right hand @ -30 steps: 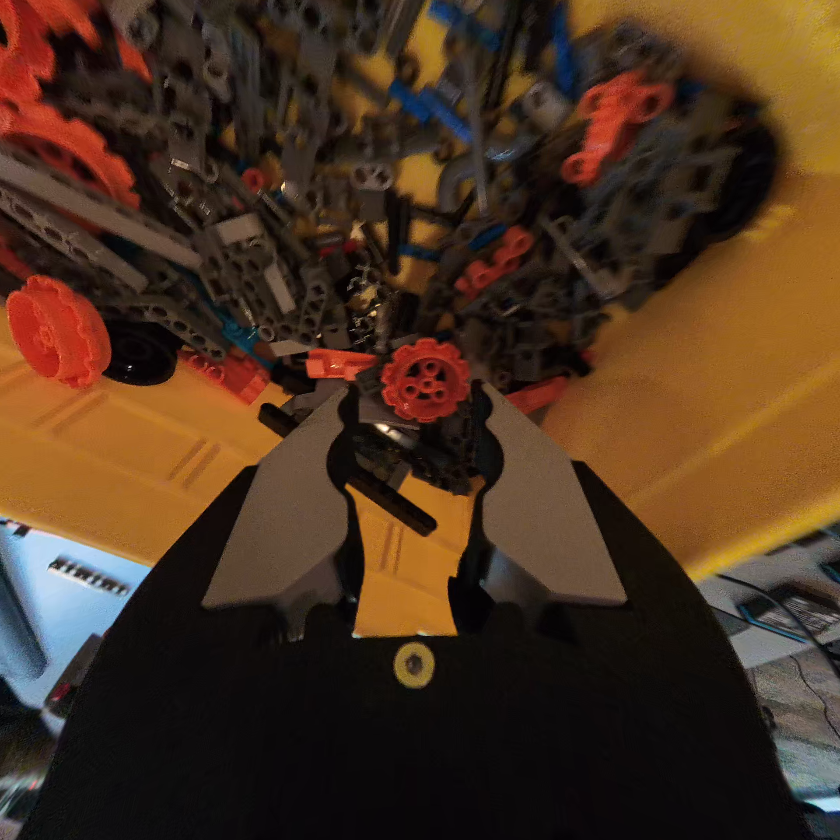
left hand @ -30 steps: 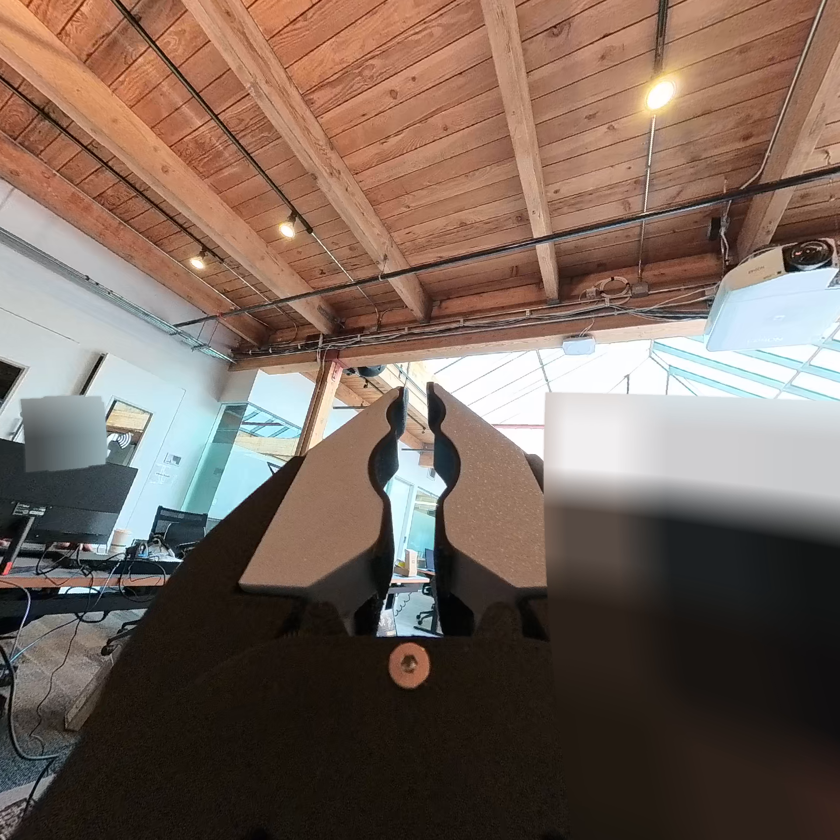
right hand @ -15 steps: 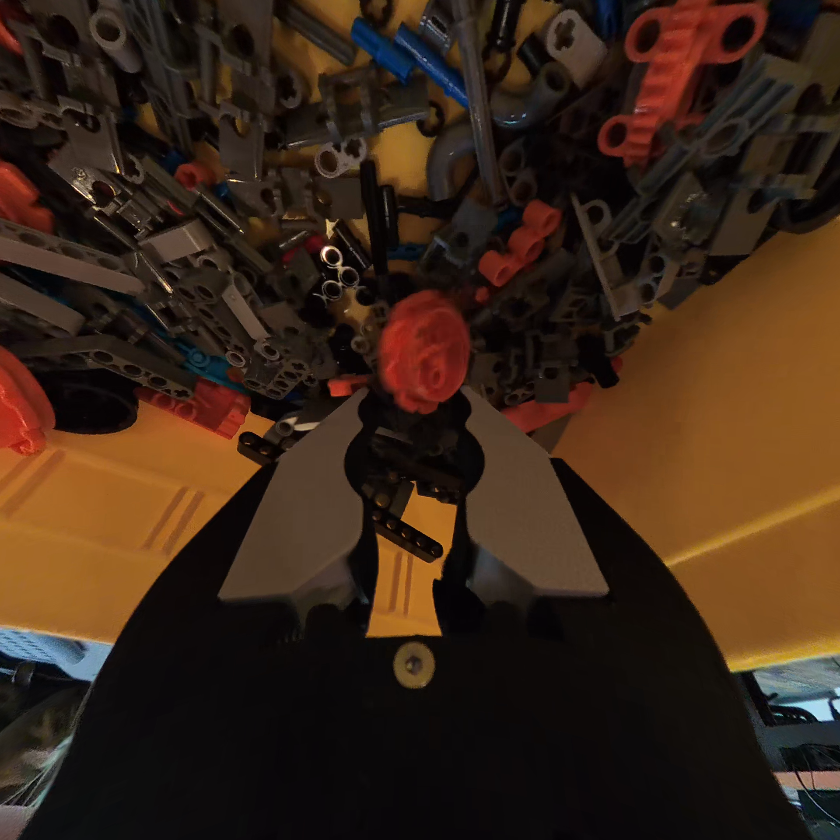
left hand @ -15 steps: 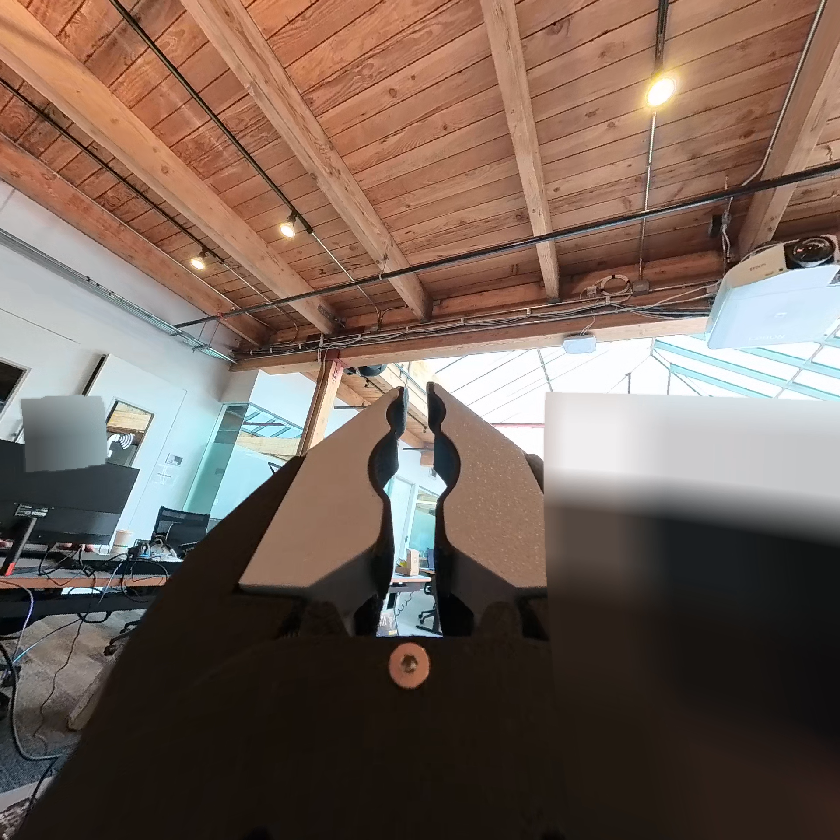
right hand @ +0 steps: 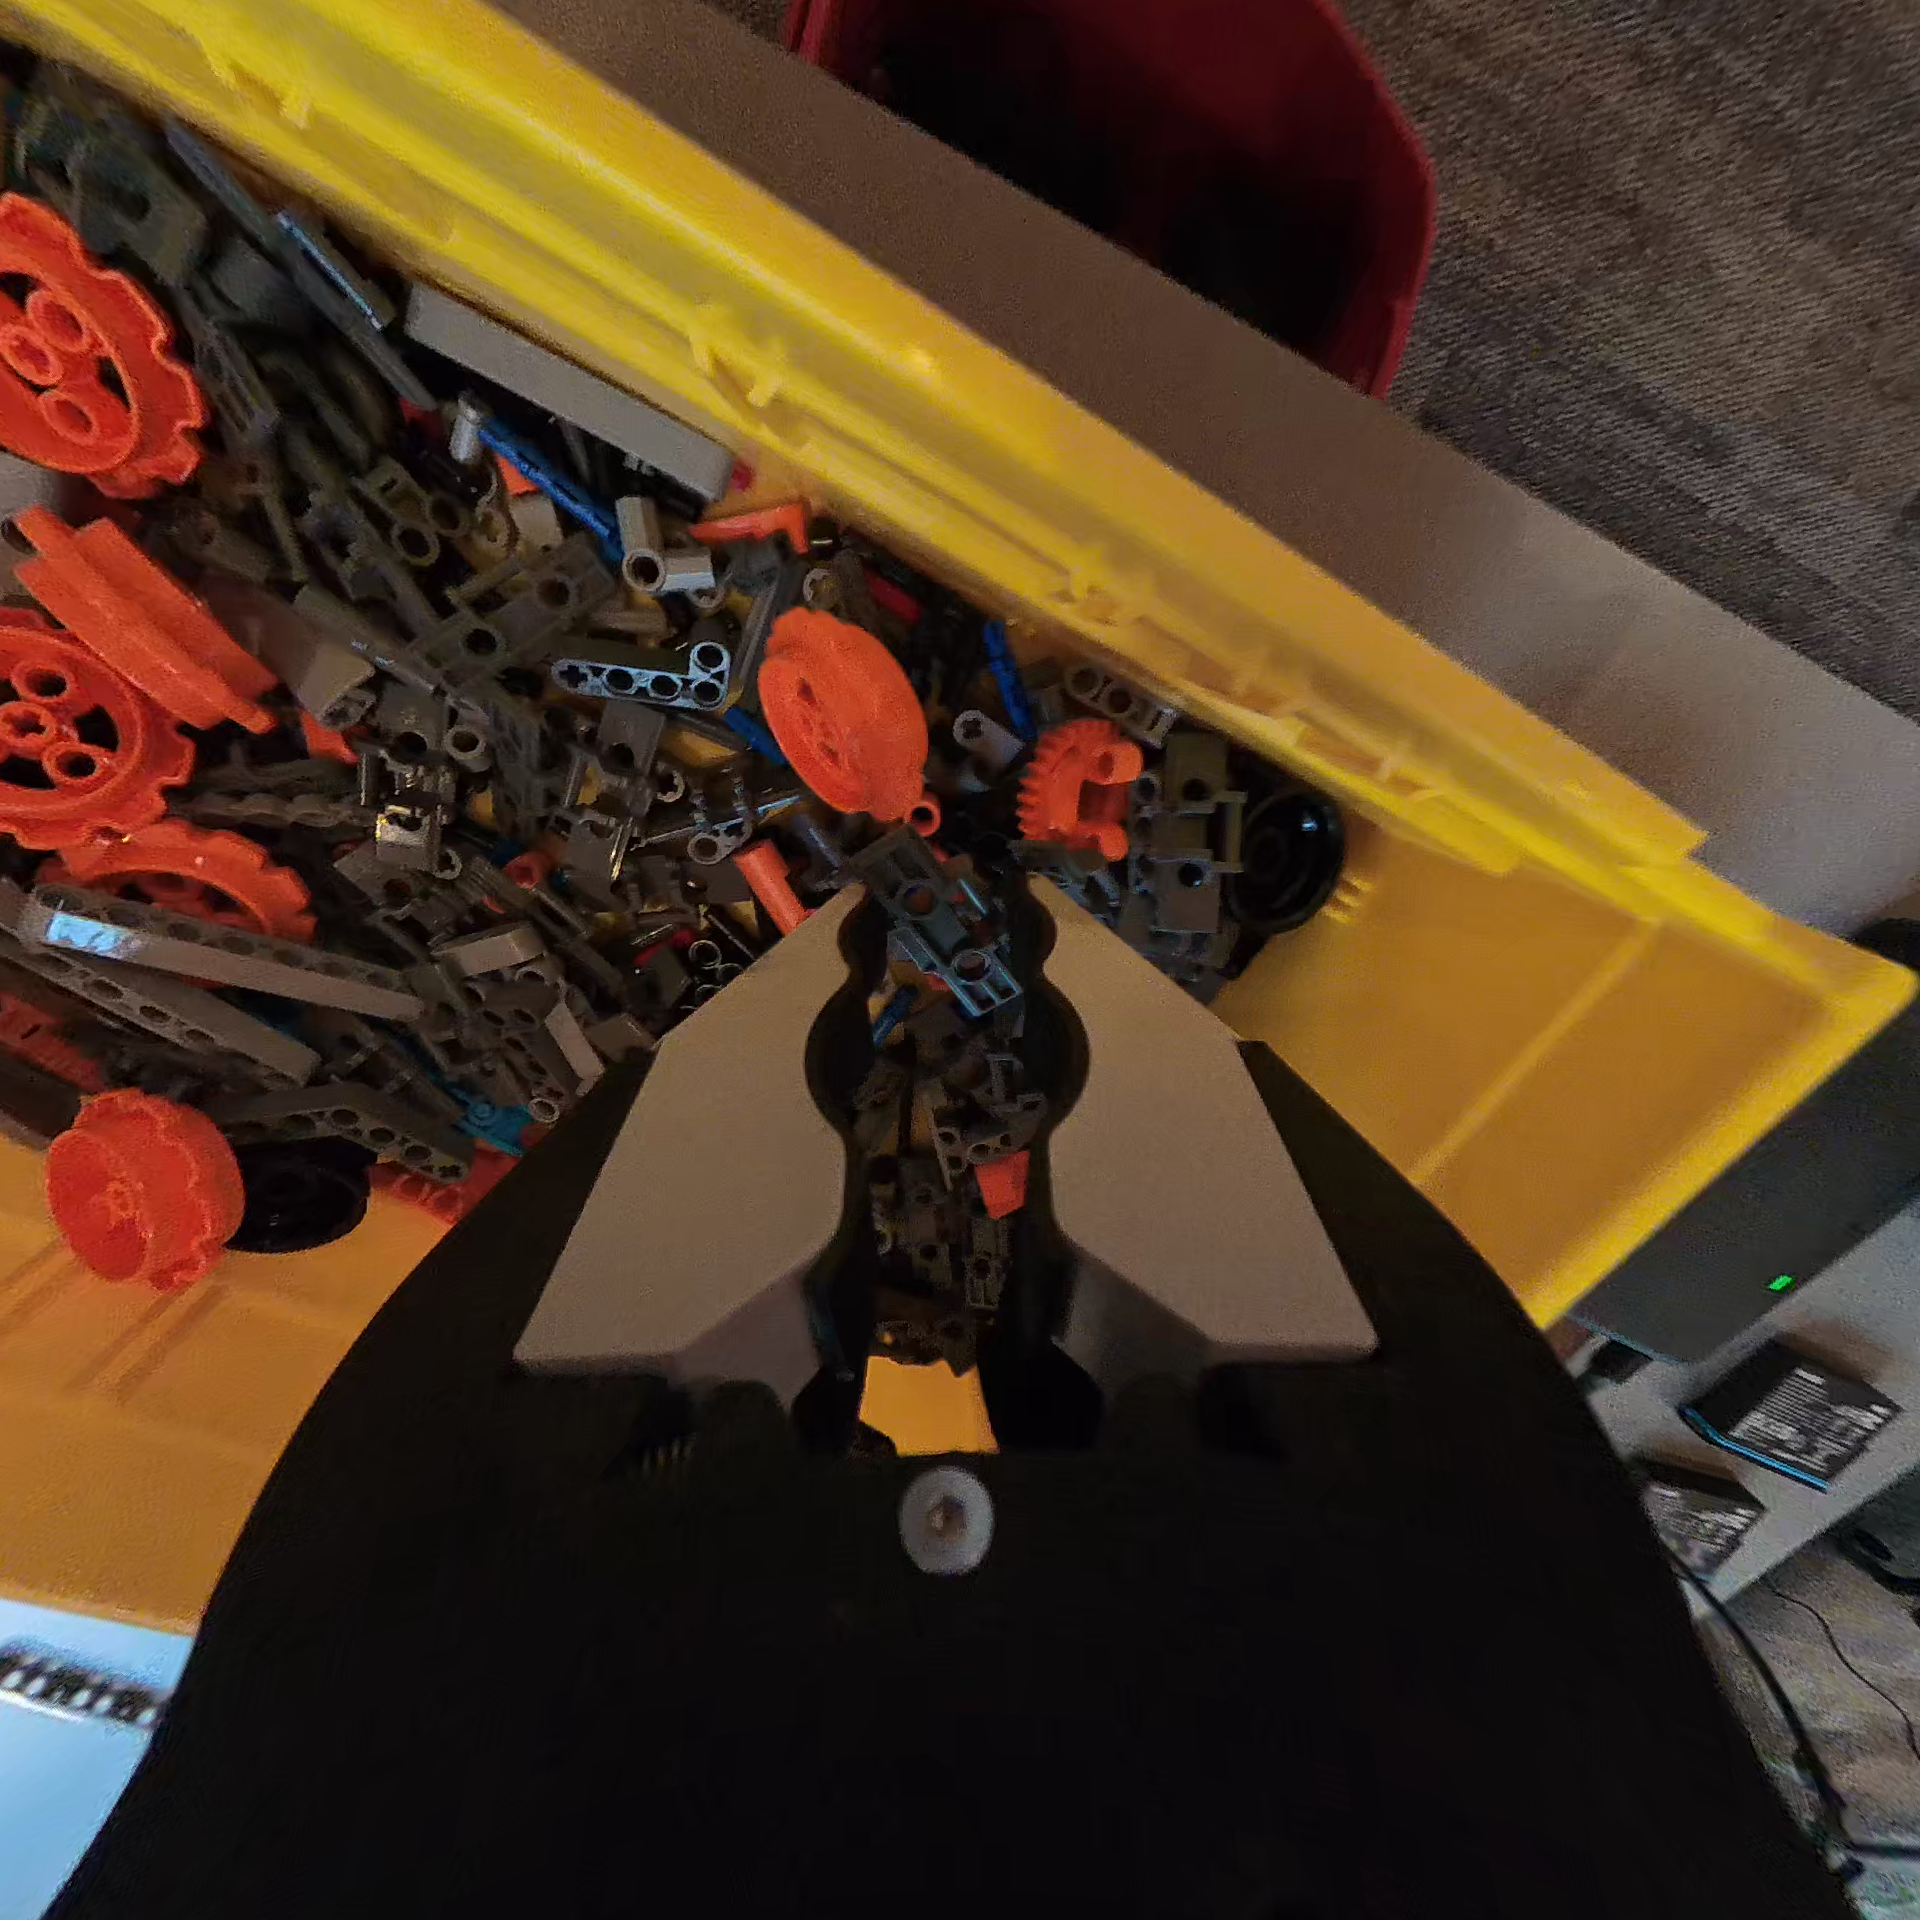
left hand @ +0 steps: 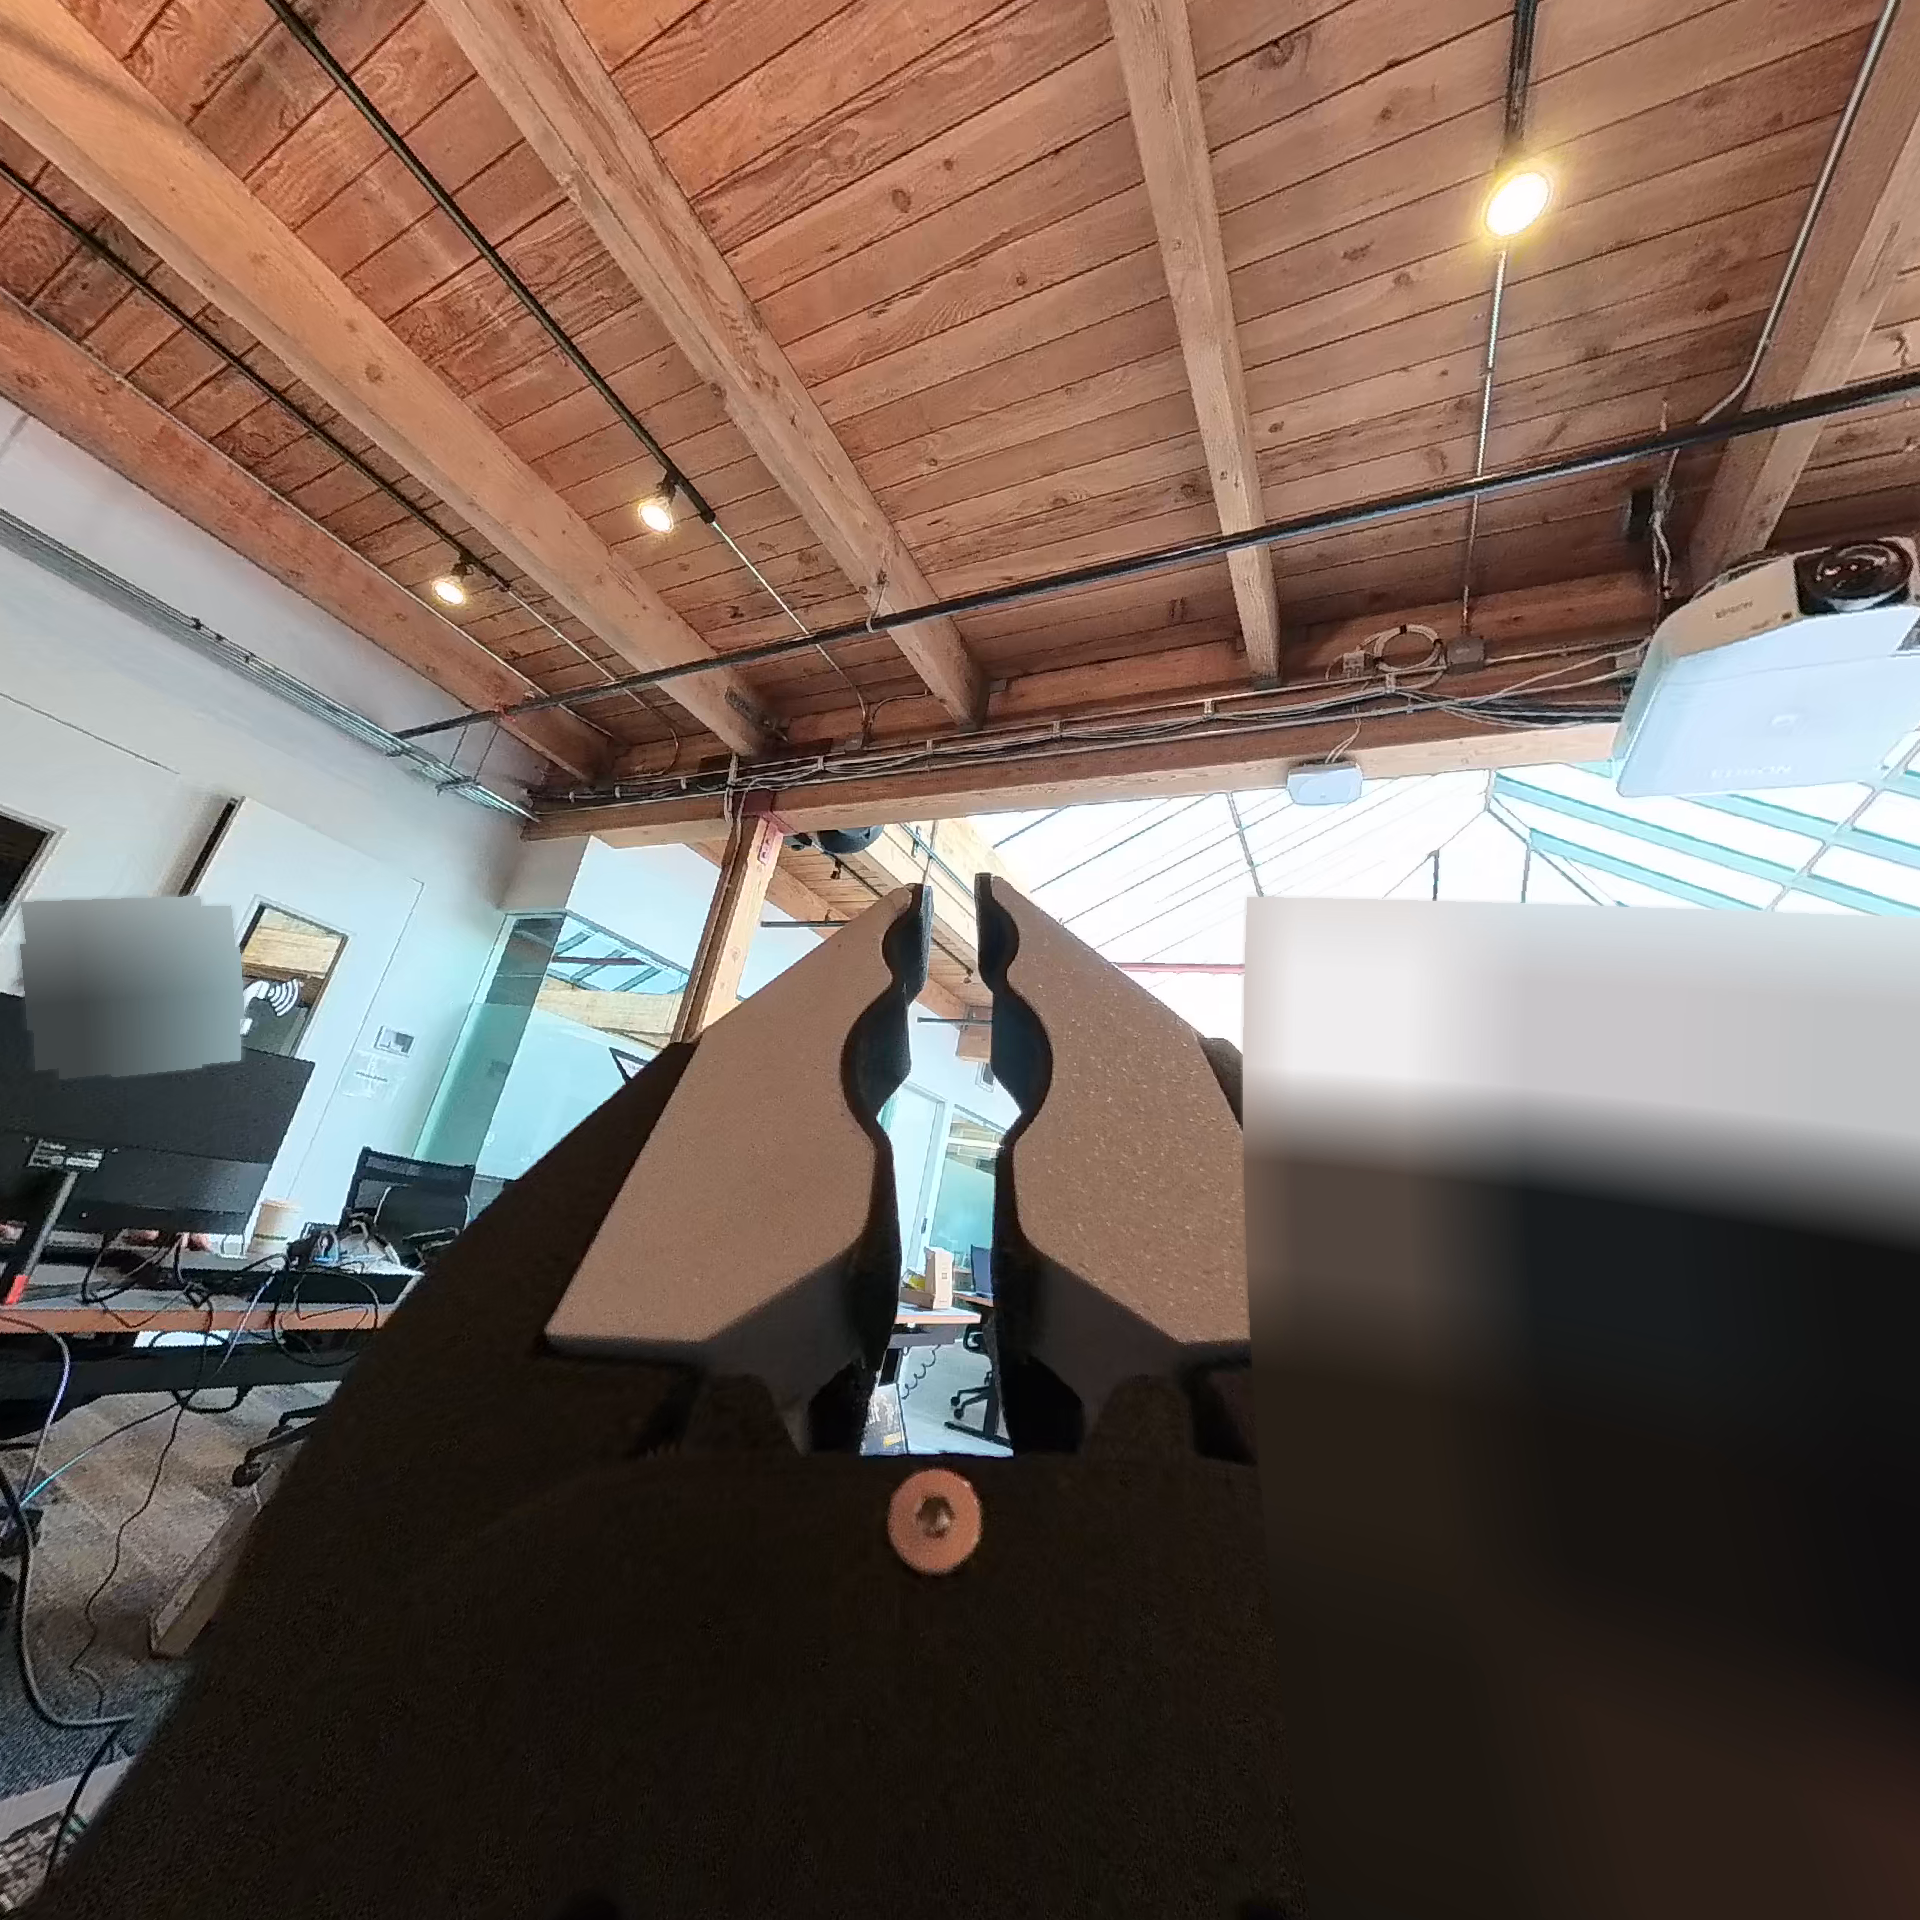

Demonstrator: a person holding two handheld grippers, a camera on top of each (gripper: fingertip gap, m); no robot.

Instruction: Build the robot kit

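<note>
above the yellow bin [right hand: 1049,488] of building-toy parts, right tool [right hand: 940,914] grips a grey piece [right hand: 940,925] with orange wheel [right hand: 840,725] — left tool [left hand: 951,899] nearly closed, empty, facing ceiling beams [left hand: 1195,312].

Right tool [right hand: 943,914] now lifted clear of yellow bin [right hand: 1475,997], closed on grey beam assembly [right hand: 940,940] carrying orange wheel [right hand: 842,724].

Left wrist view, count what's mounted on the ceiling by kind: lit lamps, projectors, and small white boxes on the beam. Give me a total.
Lit lamps: 3
Projector: 1
Small white box on the beam: 1
Total: 5
</note>
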